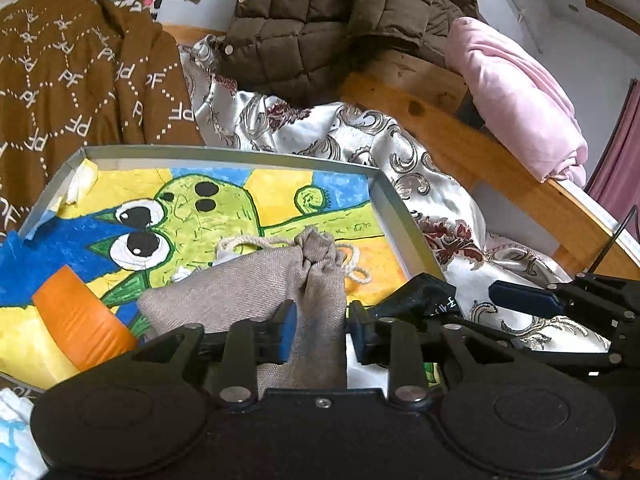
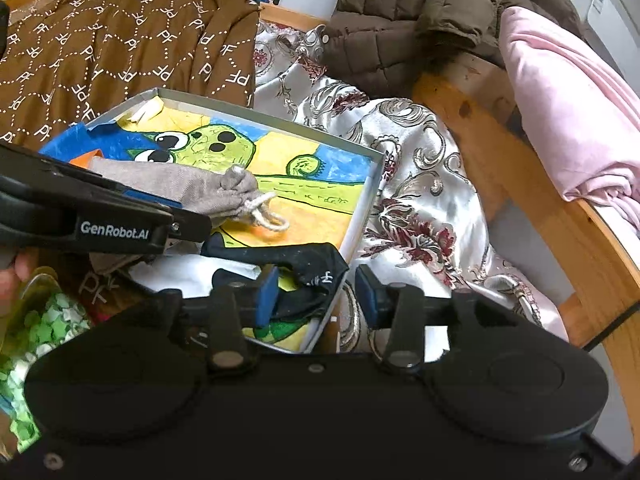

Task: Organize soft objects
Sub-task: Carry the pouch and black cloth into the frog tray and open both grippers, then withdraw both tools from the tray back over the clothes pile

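A grey drawstring pouch lies in a shallow grey tray lined with a bright cartoon cloth. My left gripper is open, and the pouch's lower end sits between its blue pads without being squeezed. An orange soft object lies at the tray's left. In the right wrist view, a black sock drapes over the tray's near corner on white cloth. My right gripper is open around the sock's end, its right pad clear of it. The pouch lies farther in.
A brown letter-patterned garment lies behind the tray, a quilted brown jacket beyond it. Floral satin bedding spreads to the right, up to a wooden bed rail bearing a pink blanket. A bag of green bits sits near left.
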A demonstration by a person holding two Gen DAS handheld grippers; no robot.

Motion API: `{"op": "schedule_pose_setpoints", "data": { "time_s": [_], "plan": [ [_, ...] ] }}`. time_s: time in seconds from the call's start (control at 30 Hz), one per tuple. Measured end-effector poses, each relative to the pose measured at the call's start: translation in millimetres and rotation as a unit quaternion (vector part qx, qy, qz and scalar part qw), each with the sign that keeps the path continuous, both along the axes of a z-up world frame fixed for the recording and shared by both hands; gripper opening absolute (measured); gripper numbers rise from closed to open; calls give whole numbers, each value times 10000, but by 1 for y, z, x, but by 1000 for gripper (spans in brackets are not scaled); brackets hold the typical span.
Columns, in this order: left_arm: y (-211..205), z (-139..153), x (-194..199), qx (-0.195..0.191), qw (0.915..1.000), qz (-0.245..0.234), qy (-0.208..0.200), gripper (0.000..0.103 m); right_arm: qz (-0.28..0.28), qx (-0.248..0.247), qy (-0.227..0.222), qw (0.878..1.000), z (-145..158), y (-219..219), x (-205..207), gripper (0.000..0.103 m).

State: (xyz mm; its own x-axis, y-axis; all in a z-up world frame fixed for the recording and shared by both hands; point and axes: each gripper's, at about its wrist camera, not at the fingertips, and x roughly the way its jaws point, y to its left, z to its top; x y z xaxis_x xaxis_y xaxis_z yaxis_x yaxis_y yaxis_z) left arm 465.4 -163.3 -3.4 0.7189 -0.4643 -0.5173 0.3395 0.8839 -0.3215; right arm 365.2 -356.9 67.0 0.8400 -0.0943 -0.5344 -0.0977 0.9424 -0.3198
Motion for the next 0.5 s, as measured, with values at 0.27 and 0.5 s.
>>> {"op": "schedule_pose_setpoints", "data": {
  "time_s": [0.27, 0.5],
  "plan": [
    [11, 24, -30, 179, 9982, 216, -531, 55, -57, 213, -309, 9993, 31, -8, -37, 52],
    [27, 56, -77, 390, 9930, 338, -1066, 70, -9, 607, -665, 9959, 60, -9, -74, 61]
  ]
}}
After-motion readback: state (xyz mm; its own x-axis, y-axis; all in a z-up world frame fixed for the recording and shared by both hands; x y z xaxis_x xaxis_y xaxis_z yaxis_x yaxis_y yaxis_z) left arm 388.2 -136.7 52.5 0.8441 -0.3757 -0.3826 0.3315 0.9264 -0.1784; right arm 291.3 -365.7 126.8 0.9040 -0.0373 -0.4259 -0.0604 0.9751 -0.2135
